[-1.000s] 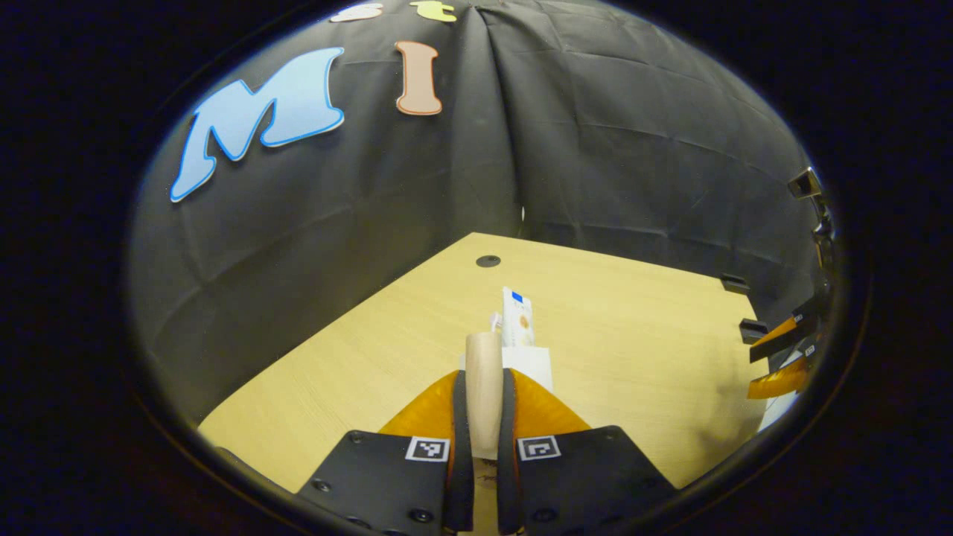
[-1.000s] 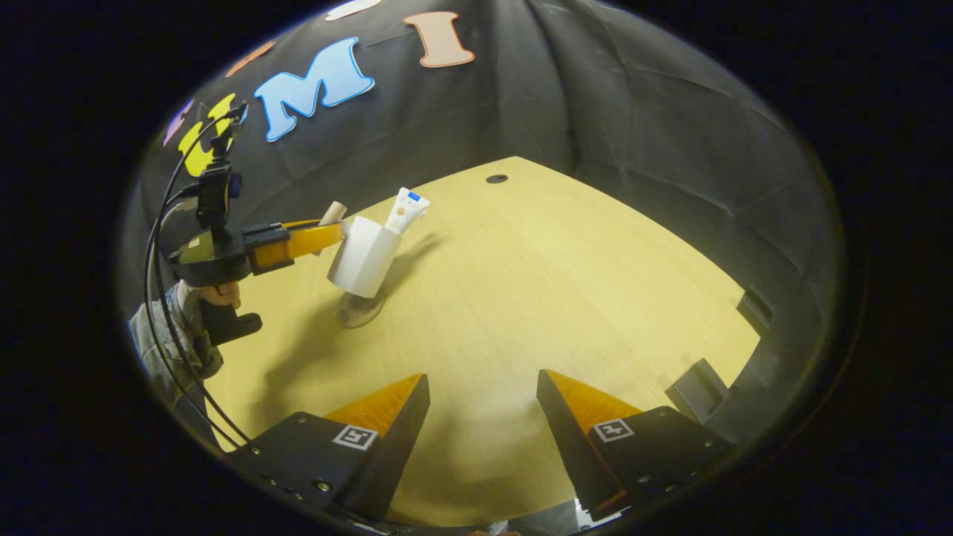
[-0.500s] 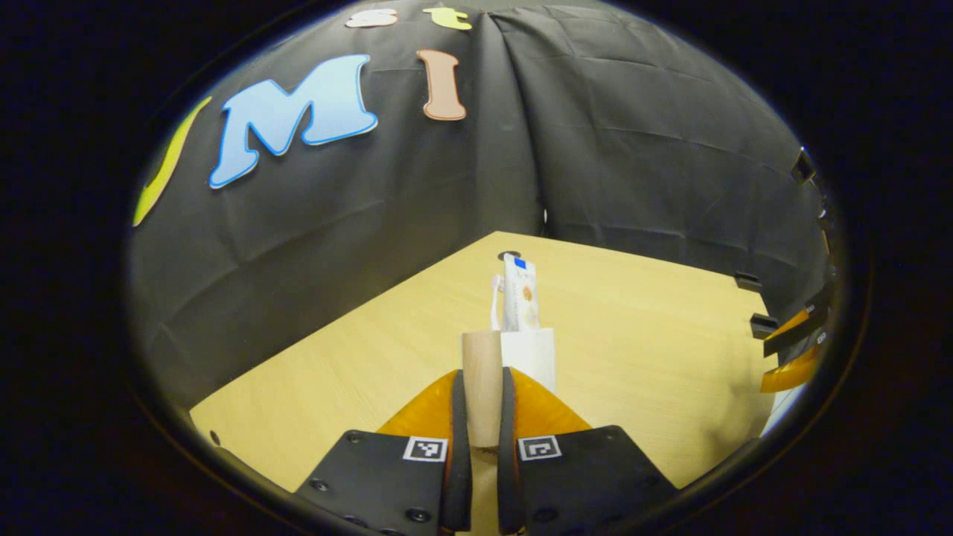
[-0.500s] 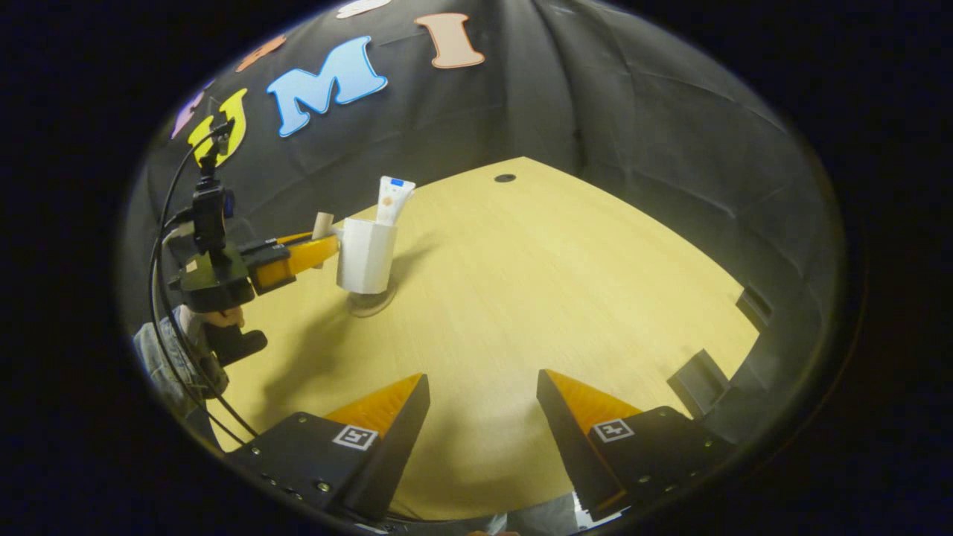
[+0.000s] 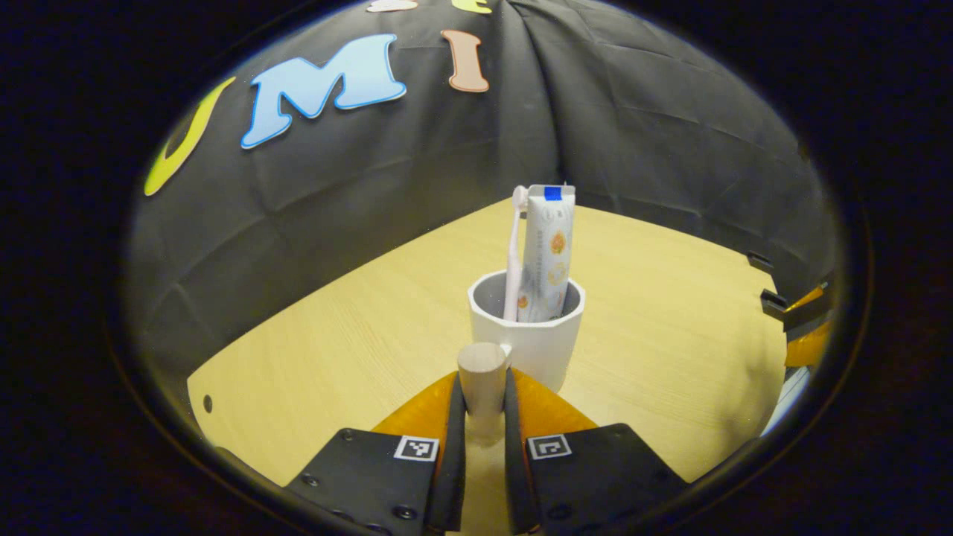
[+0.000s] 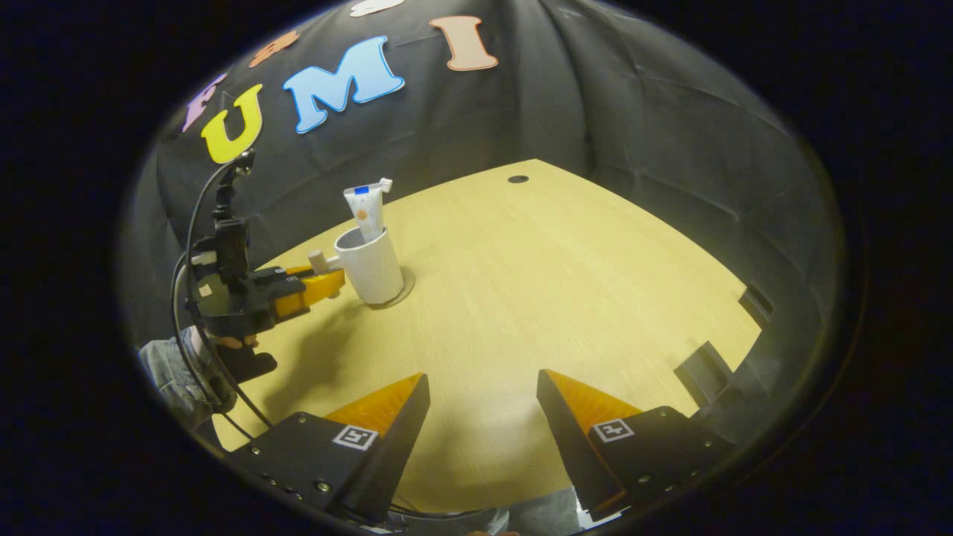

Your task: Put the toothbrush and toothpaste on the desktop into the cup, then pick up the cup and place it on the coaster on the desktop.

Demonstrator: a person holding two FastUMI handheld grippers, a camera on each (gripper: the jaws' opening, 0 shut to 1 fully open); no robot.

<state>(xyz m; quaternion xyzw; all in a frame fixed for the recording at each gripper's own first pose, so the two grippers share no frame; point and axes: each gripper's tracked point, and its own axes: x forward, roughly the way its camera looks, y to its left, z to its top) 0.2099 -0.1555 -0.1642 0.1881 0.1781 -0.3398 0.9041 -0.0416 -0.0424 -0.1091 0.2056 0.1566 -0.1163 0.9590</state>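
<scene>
Both items, toothbrush (image 5: 513, 253) and toothpaste (image 5: 549, 253), stand in the cup (image 5: 527, 335), which sits on the coaster (image 6: 402, 292). Left gripper (image 5: 485, 402) clamps the cup's handle (image 5: 483, 376); right gripper (image 6: 482, 387) gapes, idle. Risk: a skewed release tips the top-heavy cup.

black gripper bodies with screws and square coded markers (image 5: 415, 447), a camera mount trailing black cables (image 6: 195, 298), and a grey denim-like sleeve (image 6: 167, 368).

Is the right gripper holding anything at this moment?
No: in the right gripper view the right gripper stands wide open over bare desktop, nothing between its fingers.
</scene>
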